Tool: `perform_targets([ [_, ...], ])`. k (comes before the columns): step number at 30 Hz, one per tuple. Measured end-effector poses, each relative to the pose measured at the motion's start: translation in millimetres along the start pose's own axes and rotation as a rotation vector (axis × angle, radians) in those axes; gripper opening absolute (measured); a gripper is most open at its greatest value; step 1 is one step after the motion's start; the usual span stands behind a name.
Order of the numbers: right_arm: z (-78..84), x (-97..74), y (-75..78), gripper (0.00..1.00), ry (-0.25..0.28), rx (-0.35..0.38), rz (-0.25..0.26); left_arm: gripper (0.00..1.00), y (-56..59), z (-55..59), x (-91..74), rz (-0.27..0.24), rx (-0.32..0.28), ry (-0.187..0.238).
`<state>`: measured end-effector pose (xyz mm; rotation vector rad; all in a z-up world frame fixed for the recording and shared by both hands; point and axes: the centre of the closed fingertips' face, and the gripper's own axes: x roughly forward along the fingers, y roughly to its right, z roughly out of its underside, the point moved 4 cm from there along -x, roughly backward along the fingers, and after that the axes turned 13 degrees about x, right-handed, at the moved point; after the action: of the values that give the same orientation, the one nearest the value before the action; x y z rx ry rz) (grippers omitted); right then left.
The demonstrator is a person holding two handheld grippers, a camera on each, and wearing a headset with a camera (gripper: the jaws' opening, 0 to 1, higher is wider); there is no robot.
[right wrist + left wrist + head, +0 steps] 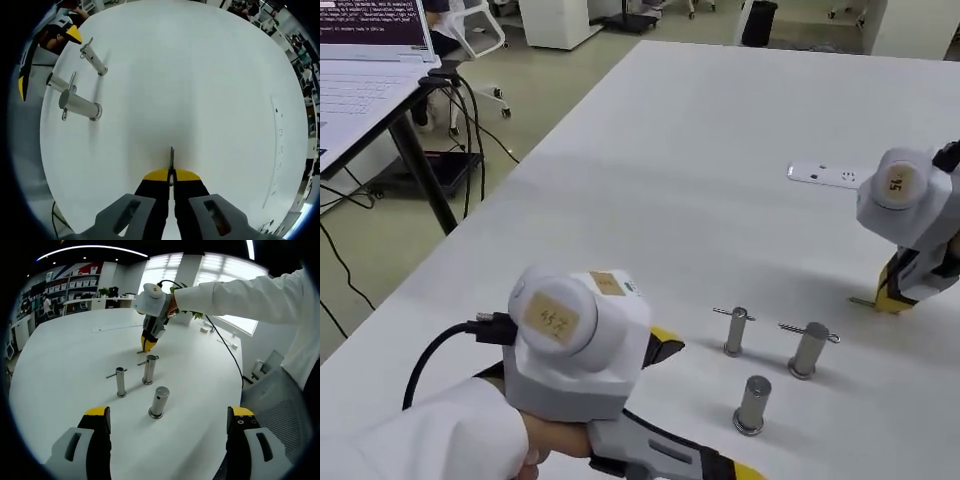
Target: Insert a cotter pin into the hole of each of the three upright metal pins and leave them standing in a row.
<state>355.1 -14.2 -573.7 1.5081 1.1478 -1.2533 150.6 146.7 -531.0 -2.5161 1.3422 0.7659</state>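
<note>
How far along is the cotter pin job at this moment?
Done: the far-left pin and far-right pin each carry an inserted cotter pin. In hand: the right gripper is shut on a third cotter pin at the table. Remaining: the near pin is bare and out of line; the left gripper is open.

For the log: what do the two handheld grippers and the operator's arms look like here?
Both the left gripper and the right gripper have pale grey bodies, black jaws with yellow tips, and a round whitish cap bearing a tan sticker with handwritten digits. A black cable plugs into the back of the left one. Both arms wear white sleeves.
</note>
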Motion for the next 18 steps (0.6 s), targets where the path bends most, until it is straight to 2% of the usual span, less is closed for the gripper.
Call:
perform_targets([
  [7, 6.6, -4.5, -1.4, 0.0, -0.005, -0.012, 0.006, 0.96, 0.8, 0.8, -0.1, 0.002, -0.001, -0.006],
  [15, 4.5, -19.2, -5.4, 0.0, 0.034, -0.082, 0.028, 0.95, 3.5, 0.1, -0.5, 0.005, -0.007, -0.003],
  [18, 1.2, -27.5, -4.5, 0.0, 0.069, -0.09, 0.042, 0.95, 3.5, -0.2, -0.6, 0.004, -0.008, -0.002],
])
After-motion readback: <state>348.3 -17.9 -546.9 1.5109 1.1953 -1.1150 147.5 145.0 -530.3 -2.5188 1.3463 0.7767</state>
